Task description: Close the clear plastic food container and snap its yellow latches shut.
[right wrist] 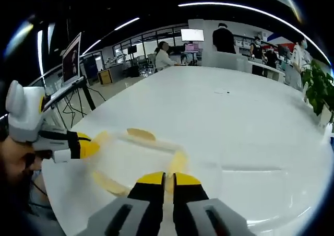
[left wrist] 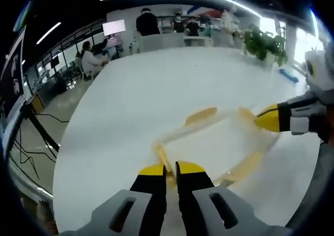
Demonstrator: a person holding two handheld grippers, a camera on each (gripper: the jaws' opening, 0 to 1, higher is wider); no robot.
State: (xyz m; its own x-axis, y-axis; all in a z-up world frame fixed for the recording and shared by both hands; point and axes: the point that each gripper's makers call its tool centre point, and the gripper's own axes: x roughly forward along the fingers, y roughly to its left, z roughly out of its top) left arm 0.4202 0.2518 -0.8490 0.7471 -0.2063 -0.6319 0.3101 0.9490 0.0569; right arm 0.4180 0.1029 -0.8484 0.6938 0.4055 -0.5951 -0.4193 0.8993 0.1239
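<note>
A clear plastic container [left wrist: 211, 144] lies flat on a large white table [left wrist: 156, 95], close to the table's near edge, with its lid on and yellow latches around its rim.

In the left gripper view, the left gripper [left wrist: 170, 169] reaches forward low over the table, its two yellow-tipped jaws pressed almost together at the container's near short side, right by the yellow latch [left wrist: 162, 157] there. Whether the tips actually pinch that latch cannot be told. The right gripper [left wrist: 269, 117] comes in from the right at the container's far short side, its yellow tip at the latch there [left wrist: 246, 114]. Another latch [left wrist: 201, 115] sits on the long side away from the camera.

In the right gripper view, the right gripper [right wrist: 168, 178] points along the table with jaws nearly closed, tips at the yellow latch [right wrist: 177, 163] on the container's [right wrist: 136, 160] near end; contact is unclear. The left gripper [right wrist: 86, 144] enters from the left, level with the table, its yellow tip at the container's opposite end.

Beyond the container, people [right wrist: 165, 56] sit and stand at desks past the far end of the table, and a green plant [left wrist: 266, 45] stands by the table's right side.
</note>
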